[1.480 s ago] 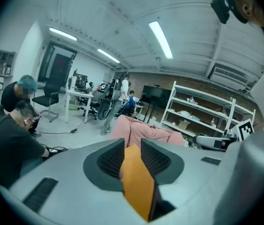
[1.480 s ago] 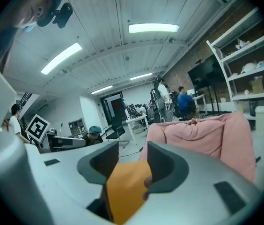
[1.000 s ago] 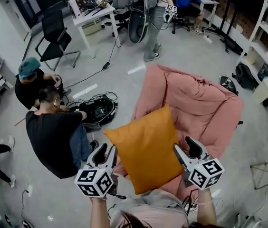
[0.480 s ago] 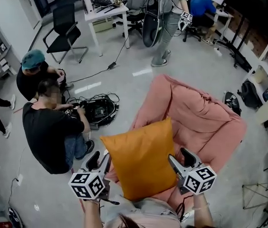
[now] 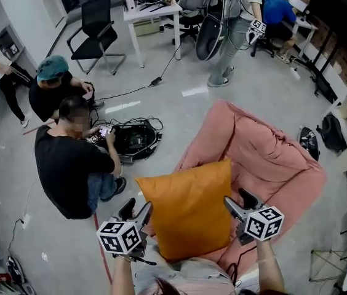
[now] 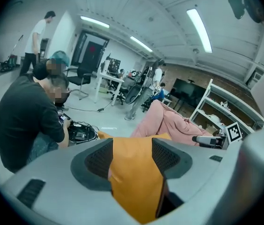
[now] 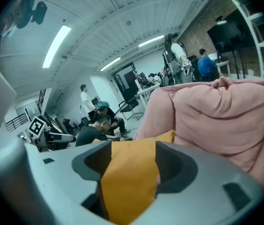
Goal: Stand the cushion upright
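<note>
The orange cushion (image 5: pixel 189 211) is seen upright on the pink armchair (image 5: pixel 266 158), leant on its back. The left hand-held gripper (image 5: pixel 135 209) and right hand-held gripper (image 5: pixel 239 200) have just been opening, the cushion's lower corners loose between the jaws. Release is judged underway; a clean withdrawal is needed next

Head view down; gripper views close on cushion (image 5: pixel 189 211)

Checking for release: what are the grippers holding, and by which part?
Orange cushion: side edges between left gripper and right gripper jaws, which have just been opening; grip cannot be told.
</note>
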Tool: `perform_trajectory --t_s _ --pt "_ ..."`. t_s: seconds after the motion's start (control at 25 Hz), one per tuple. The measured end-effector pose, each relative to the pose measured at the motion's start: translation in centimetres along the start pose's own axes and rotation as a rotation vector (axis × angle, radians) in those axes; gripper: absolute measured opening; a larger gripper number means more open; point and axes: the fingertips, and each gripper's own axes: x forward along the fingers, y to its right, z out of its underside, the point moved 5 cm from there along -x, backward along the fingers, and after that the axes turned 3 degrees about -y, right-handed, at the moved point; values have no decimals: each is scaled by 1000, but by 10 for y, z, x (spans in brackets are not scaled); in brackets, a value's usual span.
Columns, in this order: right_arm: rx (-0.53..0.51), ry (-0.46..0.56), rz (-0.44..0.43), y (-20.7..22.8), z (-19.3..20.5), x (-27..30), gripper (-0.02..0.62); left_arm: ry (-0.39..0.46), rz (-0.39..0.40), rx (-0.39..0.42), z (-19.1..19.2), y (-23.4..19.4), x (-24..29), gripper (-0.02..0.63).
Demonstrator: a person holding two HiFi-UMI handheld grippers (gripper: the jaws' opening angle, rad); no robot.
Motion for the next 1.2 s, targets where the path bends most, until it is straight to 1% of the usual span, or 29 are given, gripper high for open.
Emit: perform_trajectory --t_s 0.12,0.28,0.56,0.64,0.96,1.08,1.2 --pt "25 -36 -1 11 3 12 288 2 4 -11 -3 -2 7 247" --pt "36 -81 19 23 7 31 293 -29 31 -17 -4 -14 19 275" --pt "65 -132 60 53 5 60 314 -116 82 -36 9 -32 53 281" --pt "69 -150 61 61 4 68 316 -139 90 -38 13 -37 63 295" --pt "136 -233 38 92 13 94 344 -203 120 -72 23 -43 99 327" --pt "169 -275 0 99 21 104 351 -217 107 -112 28 -49 112 356" --pt "199 -315 -40 102 28 114 359 -236 115 -161 34 -53 121 357"
